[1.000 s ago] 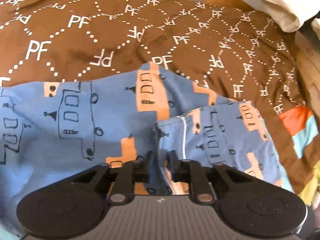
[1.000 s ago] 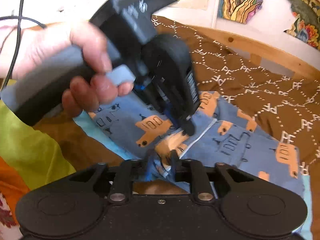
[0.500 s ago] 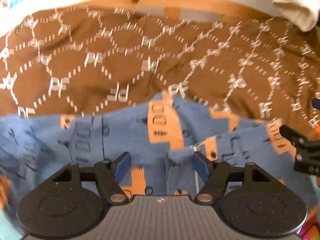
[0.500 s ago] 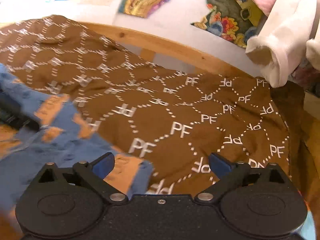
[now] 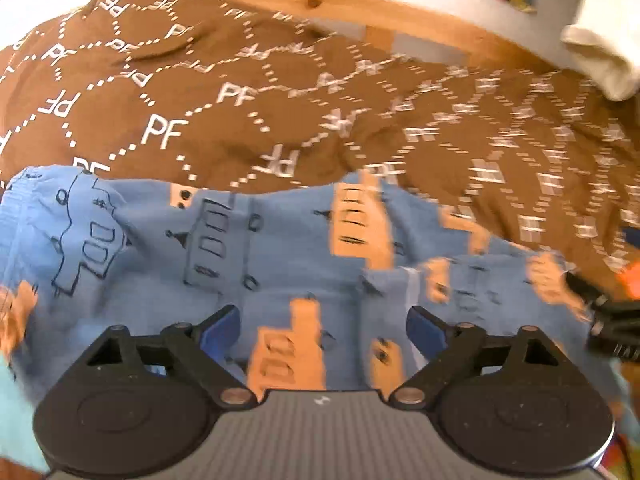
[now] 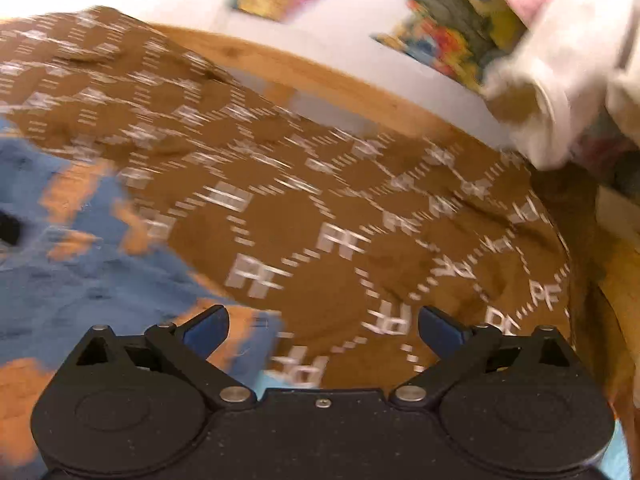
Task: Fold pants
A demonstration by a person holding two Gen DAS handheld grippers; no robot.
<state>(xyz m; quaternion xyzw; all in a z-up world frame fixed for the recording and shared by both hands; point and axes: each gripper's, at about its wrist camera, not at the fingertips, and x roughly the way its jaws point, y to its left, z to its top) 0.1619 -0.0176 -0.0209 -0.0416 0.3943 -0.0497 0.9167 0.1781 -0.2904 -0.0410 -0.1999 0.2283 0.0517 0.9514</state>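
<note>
A: What has changed since a second ago?

B: Both tools have let go. The left gripper (image 5: 323,330) was pinched on a fold of the pants (image 5: 248,248); now its jaws are spread wide with nothing between them. The right gripper (image 6: 323,326) was nipping the cloth too, and it now also stands wide and empty.

A: Where are the pants?

B: Straight ahead of and under the left tool, flat on the brown blanket (image 5: 248,92). For the right tool they lie off to its left, one corner (image 6: 240,332) reaching just under its left finger.

A: Any containers?

B: None that I can see.

A: What else is around?

B: Past the blanket, a wooden bed frame (image 6: 320,80) and a wall with colourful pictures (image 6: 452,28). A white garment (image 6: 560,92) hangs ahead and to the right. The other tool's black tip (image 5: 612,320) shows at the left view's right edge, beside the pants. Much is blurred.
</note>
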